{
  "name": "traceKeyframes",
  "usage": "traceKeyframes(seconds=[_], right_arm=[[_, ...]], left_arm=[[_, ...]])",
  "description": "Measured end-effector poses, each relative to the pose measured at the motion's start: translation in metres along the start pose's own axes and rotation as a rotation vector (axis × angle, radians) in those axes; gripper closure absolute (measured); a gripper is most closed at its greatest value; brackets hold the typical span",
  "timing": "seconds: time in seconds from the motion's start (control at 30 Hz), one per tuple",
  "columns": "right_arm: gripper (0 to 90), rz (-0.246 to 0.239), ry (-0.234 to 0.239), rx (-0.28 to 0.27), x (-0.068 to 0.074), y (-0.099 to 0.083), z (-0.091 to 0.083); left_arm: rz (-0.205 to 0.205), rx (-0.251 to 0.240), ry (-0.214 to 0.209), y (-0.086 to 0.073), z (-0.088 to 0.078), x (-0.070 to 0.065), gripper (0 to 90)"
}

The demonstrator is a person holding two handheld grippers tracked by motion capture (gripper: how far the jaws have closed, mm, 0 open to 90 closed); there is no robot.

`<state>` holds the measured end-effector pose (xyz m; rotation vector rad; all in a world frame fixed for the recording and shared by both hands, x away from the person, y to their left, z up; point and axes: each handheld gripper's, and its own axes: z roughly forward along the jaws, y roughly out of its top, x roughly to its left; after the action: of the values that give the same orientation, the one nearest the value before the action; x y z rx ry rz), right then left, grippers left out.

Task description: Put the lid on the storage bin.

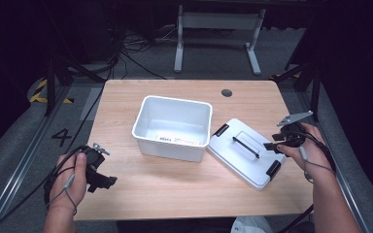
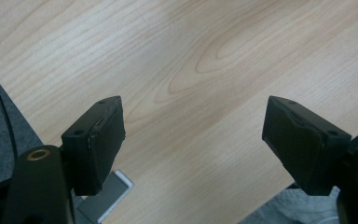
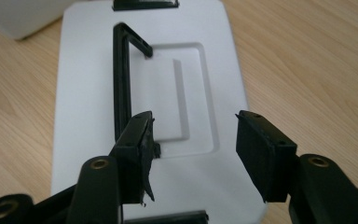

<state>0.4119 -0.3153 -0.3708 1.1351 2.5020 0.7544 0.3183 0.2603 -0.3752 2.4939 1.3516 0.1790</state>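
Note:
A white plastic bin (image 1: 173,127) stands open in the middle of the wooden table (image 1: 126,97). Its white lid (image 1: 246,151) lies flat to the right of it, with a black handle (image 1: 245,146) raised and black clips at both ends. My right gripper (image 1: 271,145) hovers over the lid's right end, open. In the right gripper view the lid (image 3: 93,70) lies under the jaws and the handle (image 3: 121,79) stands just ahead of the left jaw, nothing between the pads. My left gripper (image 1: 108,181) sits low over the table's front left, open above bare wood (image 2: 191,79).
A label lies on the bin's floor (image 1: 175,138). A round cable hole (image 1: 227,92) sits at the table's far edge. Grey floor with a painted number (image 1: 60,137) lies left of the table, and a white table frame (image 1: 218,29) stands behind.

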Motion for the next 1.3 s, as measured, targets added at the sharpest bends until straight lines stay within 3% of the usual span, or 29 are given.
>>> traceKeyframes(seconds=[0.1, 0.2, 0.43, 0.63, 0.77, 0.93, 1.0, 1.1, 1.2, 1.3], right_arm=[[46.4, 0.004, 0.008, -0.025, 0.002, 0.005, 0.000], [47.0, -0.021, 0.022, 0.010, 0.005, 0.014, 0.002], [48.4, -0.043, 0.040, 0.056, 0.013, 0.033, -0.003], [52.0, -0.081, 0.050, 0.099, 0.021, 0.047, -0.003], [50.9, -0.069, 0.061, 0.144, 0.026, 0.056, -0.002], [52.0, -0.080, 0.081, 0.189, 0.037, 0.063, 0.003], [50.3, -0.094, 0.072, 0.216, 0.045, 0.067, 0.009], [49.7, -0.100, 0.066, 0.229, 0.048, 0.070, 0.012], [48.2, -0.108, 0.063, 0.259, 0.050, 0.074, 0.018], [47.4, -0.108, 0.063, 0.292, 0.051, 0.076, 0.023]], left_arm=[[-0.031, -0.011, 0.023, -0.003, -0.004, 0.005, 20.9], [-0.048, -0.009, 0.033, -0.004, -0.004, 0.007, 20.6], [-0.026, -0.001, 0.034, -0.005, -0.004, 0.010, 20.4], [-0.019, -0.001, 0.029, -0.008, -0.003, 0.020, 21.0], [-0.030, -0.006, 0.052, -0.002, -0.003, 0.025, 21.4], [0.003, -0.012, 0.022, 0.009, 0.002, 0.028, 20.5], [-0.007, 0.004, 0.026, 0.013, 0.008, 0.033, 20.9], [-0.021, 0.009, 0.042, 0.016, 0.010, 0.034, 21.3], [0.002, 0.004, 0.030, 0.021, 0.012, 0.035, 21.0], [-0.006, 0.015, 0.034, 0.023, 0.015, 0.036, 20.6]])
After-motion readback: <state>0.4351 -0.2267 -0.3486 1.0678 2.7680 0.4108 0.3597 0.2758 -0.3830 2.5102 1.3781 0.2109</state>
